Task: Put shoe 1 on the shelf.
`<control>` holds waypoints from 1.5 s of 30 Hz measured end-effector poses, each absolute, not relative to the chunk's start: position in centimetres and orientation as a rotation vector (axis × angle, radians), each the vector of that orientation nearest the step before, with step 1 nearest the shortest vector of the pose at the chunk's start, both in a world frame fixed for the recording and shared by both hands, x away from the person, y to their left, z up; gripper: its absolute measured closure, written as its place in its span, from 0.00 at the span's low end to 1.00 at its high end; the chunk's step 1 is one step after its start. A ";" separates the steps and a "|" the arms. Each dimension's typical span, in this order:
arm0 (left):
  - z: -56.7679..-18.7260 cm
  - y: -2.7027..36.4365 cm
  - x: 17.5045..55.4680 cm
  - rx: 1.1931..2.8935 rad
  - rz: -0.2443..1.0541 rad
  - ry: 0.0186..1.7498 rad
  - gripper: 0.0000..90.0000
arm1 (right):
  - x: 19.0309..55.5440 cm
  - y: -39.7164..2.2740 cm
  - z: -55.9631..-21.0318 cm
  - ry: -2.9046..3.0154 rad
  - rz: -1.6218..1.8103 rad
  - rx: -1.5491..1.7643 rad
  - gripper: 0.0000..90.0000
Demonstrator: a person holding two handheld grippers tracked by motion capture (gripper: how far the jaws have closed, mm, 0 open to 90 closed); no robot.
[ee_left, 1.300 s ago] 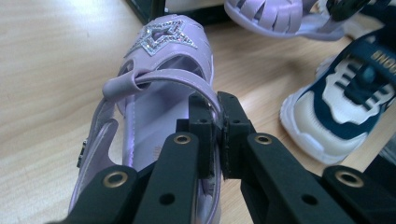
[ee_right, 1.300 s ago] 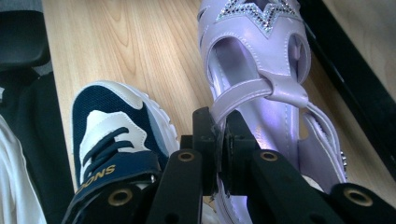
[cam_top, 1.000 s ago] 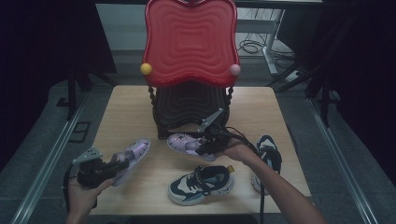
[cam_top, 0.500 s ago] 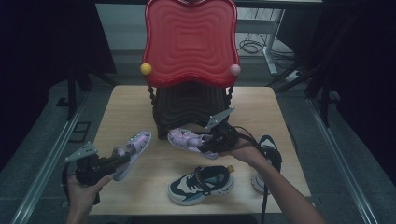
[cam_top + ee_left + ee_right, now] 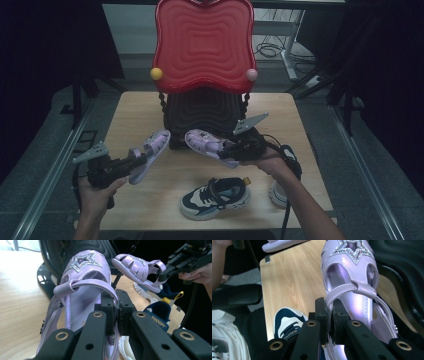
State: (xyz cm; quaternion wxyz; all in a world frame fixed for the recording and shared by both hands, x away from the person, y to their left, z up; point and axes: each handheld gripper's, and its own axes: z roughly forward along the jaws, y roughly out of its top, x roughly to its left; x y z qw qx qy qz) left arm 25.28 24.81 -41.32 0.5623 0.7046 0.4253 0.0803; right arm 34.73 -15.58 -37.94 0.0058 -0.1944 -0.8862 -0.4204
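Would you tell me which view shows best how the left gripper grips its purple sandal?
The left gripper view: the left gripper pinches the purple sandal by its ankle strap. The high view shows the same grip small and dim; the right gripper view catches just that sandal's sole at the top edge.

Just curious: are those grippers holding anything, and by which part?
Each holds a purple sandal by its strap: left gripper one sandal, right gripper the other sandal.

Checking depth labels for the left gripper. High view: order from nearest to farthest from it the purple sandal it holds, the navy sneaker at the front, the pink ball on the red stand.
From the left gripper:
1. Purple sandal: clamped in its jaws, left of the table.
2. Navy sneaker: front centre, to its right.
3. Pink ball: far right corner of the red stand, at the back.
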 end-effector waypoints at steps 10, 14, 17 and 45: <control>-41.4 24.0 25.4 1.640 0.181 0.981 0.96 | 34.1 -16.7 -38.1 -2.740 -1.402 -0.646 0.95; -41.2 23.2 25.1 1.636 0.202 0.971 0.96 | 33.2 -17.1 -38.0 -2.741 -1.445 -0.632 0.95; -41.0 22.8 25.0 1.634 0.212 0.963 0.95 | 32.9 -17.2 -38.0 -2.734 -1.469 -0.629 0.95; -39.5 19.9 26.7 1.595 0.285 0.912 0.95 | 31.1 -19.2 -38.2 -2.666 -1.738 -0.798 0.95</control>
